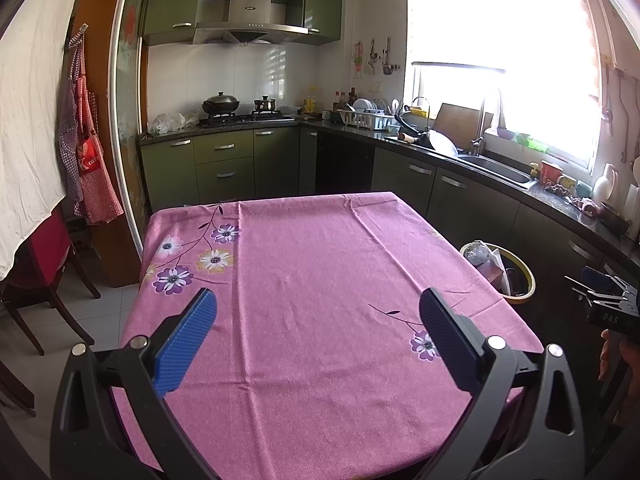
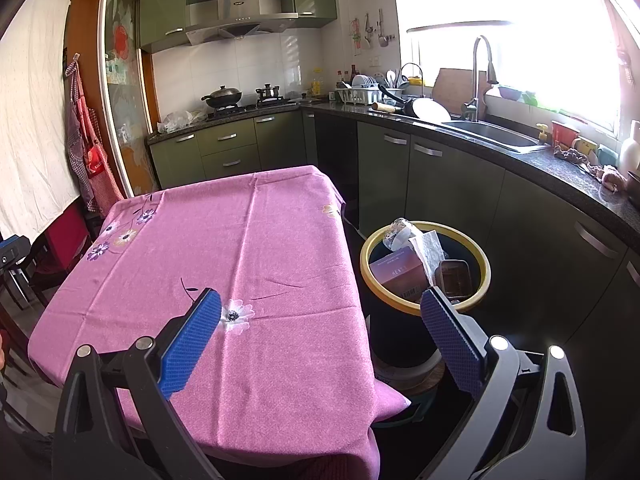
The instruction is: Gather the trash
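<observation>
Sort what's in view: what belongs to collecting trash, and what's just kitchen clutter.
Job:
trash bin
pink box, crumpled plastic and brown container inside it
left gripper, right gripper, both open and empty

Just lying about:
wok
dish rack
aprons

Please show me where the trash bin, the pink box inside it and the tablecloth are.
trash bin [image 2: 484, 270]: right wrist view, on its yellow rim.
pink box [image 2: 396, 274]: right wrist view, on its top face.
tablecloth [image 1: 320, 280]: left wrist view, on bare pink cloth.

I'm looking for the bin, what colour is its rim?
Yellow rim on a dark bin, clearest in the right wrist view.
</observation>
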A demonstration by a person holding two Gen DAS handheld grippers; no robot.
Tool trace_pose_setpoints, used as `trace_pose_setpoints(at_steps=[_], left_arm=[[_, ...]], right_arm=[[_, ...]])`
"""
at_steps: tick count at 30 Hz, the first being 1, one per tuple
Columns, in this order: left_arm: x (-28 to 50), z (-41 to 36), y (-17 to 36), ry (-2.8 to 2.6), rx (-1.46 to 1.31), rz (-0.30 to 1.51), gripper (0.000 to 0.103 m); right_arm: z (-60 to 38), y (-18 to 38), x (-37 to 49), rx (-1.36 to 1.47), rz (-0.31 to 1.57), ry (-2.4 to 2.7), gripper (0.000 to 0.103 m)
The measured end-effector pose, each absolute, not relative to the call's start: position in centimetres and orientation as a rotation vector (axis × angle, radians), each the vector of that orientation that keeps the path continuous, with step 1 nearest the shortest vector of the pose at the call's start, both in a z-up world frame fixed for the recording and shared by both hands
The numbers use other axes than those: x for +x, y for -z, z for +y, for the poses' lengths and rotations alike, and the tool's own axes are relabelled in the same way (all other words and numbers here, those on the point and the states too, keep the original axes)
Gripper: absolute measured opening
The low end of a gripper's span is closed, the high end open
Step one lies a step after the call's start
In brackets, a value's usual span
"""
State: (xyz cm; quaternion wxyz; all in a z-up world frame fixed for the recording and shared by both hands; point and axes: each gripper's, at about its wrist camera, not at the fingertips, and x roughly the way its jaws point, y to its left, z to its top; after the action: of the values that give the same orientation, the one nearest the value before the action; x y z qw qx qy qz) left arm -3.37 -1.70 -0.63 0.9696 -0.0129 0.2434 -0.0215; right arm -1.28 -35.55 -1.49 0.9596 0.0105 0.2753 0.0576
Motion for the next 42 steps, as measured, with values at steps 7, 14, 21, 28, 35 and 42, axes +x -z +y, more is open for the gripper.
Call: trace_pose_setpoints(at_steps=[7,14,21,28,35,42], left_arm=[[-3.41,-1.62,0.99,0.046,-0.024,0.496,0.097],[-3.37,-1.66,1.05,0.046,-0.022,0.497,0.097],[-3.28,-1.73,1.13,0.049,-0.022,0.5,0.097],[-3.12,-1.77,1.42,0.052,-0.02,0.505,0.097],[-3.13,-1.79,1.5,0.052,-0.019,0.508,0.097],[-2.98,-1.54,1.54,0.078,-0.034,0.512,0.097]], right_arm=[[-35.53,1.66,-1.18,0.022,0.56,-0.119,0.098],[-35.49,1.97,-1.0,0.021,0.563,-0.12,0.098],[-35.55,1.87,-0.98,0.021,0.564,-0.12,0.098],[-35.57,2.2,-0.77,0.02,0.568,-0.123,0.098],[-35.58,2.22,-0.65,0.019,0.57,-0.122,0.098],[-35.53,2.28,-0.59,0.02,0.571,-0.122,0.098]])
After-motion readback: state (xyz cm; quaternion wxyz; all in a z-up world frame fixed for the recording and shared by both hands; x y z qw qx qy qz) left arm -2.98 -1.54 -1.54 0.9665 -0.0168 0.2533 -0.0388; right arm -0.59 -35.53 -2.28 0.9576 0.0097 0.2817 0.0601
